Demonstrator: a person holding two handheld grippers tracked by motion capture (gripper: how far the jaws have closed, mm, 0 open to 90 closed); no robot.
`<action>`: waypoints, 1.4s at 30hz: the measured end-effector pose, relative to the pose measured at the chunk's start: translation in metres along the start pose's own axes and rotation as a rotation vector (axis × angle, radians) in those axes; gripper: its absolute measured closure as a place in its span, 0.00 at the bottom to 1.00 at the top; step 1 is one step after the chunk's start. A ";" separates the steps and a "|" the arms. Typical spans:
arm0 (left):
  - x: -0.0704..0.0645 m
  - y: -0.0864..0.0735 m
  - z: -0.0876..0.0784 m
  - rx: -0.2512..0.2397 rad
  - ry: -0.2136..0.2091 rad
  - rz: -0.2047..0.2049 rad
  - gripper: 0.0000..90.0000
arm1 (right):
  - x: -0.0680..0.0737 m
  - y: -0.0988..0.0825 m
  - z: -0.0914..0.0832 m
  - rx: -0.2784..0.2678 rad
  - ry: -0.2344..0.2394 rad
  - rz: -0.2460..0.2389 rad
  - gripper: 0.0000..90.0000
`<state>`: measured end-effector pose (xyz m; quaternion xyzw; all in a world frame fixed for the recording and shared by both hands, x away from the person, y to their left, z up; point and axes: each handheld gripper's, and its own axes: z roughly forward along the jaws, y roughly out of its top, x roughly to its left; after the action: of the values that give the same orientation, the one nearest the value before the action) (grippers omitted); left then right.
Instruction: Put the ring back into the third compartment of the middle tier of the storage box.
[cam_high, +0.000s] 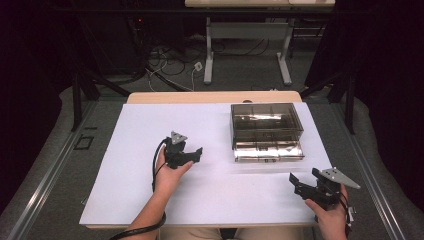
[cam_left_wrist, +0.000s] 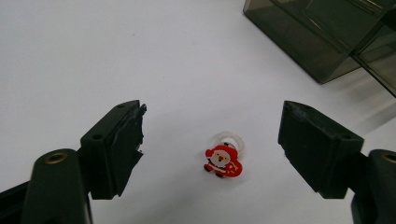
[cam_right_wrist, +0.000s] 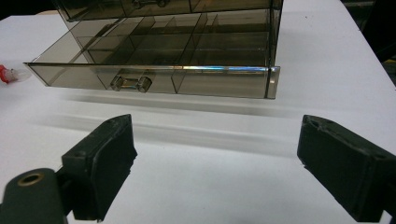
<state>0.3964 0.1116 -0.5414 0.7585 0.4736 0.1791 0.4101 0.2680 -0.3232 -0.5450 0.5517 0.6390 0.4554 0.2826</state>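
One small Santa ring (cam_left_wrist: 224, 160) lies flat on the white counter (cam_left_wrist: 140, 56), dead ahead of the left claw (cam_left_wrist: 212, 140), centred between its wide-open, empty jaws. The right claw (cam_right_wrist: 215, 163), also open and empty, faces the smoky drawer box (cam_right_wrist: 159, 60), well apart.

Each claw is matte black. The left claw (cam_high: 196, 152) carries a small grey three-cornered plate on top and trails a thick black cable looping along the bare forearm. The right claw (cam_high: 298, 181) wears a larger grey plate. Up close, the blocky jaws show brass-ringed screw holes, and one left pad (cam_left_wrist: 127, 140) has a ragged, chipped edge.
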 end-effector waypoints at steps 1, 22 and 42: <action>0.001 0.000 0.001 -0.005 -0.004 0.002 0.29 | 0.000 0.000 0.000 0.000 0.000 0.000 0.12; 0.011 -0.001 0.009 0.088 -0.073 -0.160 0.55 | 0.000 0.000 0.001 0.011 0.001 0.002 0.14; 0.007 -0.001 0.018 0.144 -0.089 -0.171 0.64 | -0.001 -0.001 0.002 0.002 -0.001 0.010 0.15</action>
<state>0.4116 0.1095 -0.5539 0.7500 0.5295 0.0750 0.3891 0.2695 -0.3235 -0.5468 0.5553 0.6366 0.4559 0.2802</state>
